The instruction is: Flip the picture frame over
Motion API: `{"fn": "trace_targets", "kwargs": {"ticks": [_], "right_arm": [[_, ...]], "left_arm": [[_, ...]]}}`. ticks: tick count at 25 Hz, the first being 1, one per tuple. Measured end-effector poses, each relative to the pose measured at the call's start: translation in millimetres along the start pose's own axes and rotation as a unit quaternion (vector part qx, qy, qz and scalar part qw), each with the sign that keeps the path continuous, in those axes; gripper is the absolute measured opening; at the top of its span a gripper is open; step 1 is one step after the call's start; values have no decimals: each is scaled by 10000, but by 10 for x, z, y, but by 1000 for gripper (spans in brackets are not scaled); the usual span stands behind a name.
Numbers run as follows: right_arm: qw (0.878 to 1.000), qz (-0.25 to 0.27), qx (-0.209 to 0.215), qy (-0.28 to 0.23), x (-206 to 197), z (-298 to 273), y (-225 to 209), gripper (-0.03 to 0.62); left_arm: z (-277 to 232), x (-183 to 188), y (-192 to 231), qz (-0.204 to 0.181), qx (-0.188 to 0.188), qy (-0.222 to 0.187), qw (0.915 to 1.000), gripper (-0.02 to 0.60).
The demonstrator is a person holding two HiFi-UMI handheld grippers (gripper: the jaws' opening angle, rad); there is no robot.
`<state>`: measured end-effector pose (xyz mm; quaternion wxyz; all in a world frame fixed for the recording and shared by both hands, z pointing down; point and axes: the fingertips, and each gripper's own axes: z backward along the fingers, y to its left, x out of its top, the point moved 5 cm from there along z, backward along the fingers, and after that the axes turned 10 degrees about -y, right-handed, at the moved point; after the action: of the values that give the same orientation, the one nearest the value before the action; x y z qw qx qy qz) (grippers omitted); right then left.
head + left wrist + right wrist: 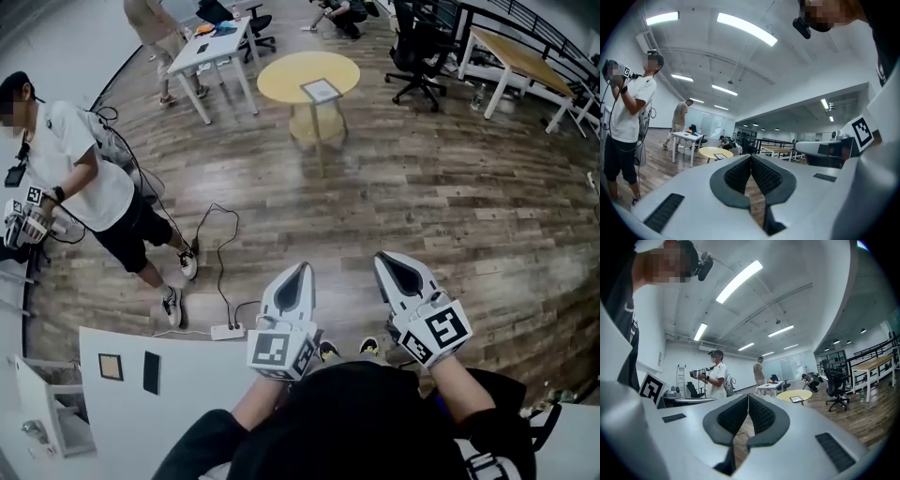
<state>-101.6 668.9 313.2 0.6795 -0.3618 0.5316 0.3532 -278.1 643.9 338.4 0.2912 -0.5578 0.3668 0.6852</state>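
A picture frame (321, 90) lies flat on a round yellow table (281, 80) far across the wooden floor. It also shows small in the left gripper view, frame (720, 156), and in the right gripper view, frame (796, 399). My left gripper (302, 269) and right gripper (384, 258) are held level side by side in front of my body, pointing toward that table and far from it. Both are shut with nothing between the pads, as seen at the left gripper (751, 157) and the right gripper (748, 396).
A person in a white shirt (84, 178) stands at the left holding grippers. A cable and power strip (228, 331) lie on the floor before me. A white desk (187, 394) is at bottom left. A white table (211, 47), office chair (417, 47) and wooden tables (525, 61) stand farther back.
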Motion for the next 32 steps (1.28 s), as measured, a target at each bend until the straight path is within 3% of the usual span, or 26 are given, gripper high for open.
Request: {"fn": "trace_targets", "kwargs": {"ticks": [6, 17, 25, 32], "right_arm": [[9999, 118, -71, 106, -84, -217, 138, 18], [9995, 141, 108, 272, -203, -607, 139, 18], [9992, 121, 305, 223, -229, -883, -238, 18], [9997, 69, 206, 60, -179, -1112, -1051, 18]], "left_arm": [[34, 46, 364, 28, 103, -43, 9999, 23], [-124, -8, 603, 146, 119, 80, 9998, 23], [-612, -47, 594, 35, 119, 75, 9999, 23], [-1449, -106, 435, -116, -11, 55, 9999, 23]]}}
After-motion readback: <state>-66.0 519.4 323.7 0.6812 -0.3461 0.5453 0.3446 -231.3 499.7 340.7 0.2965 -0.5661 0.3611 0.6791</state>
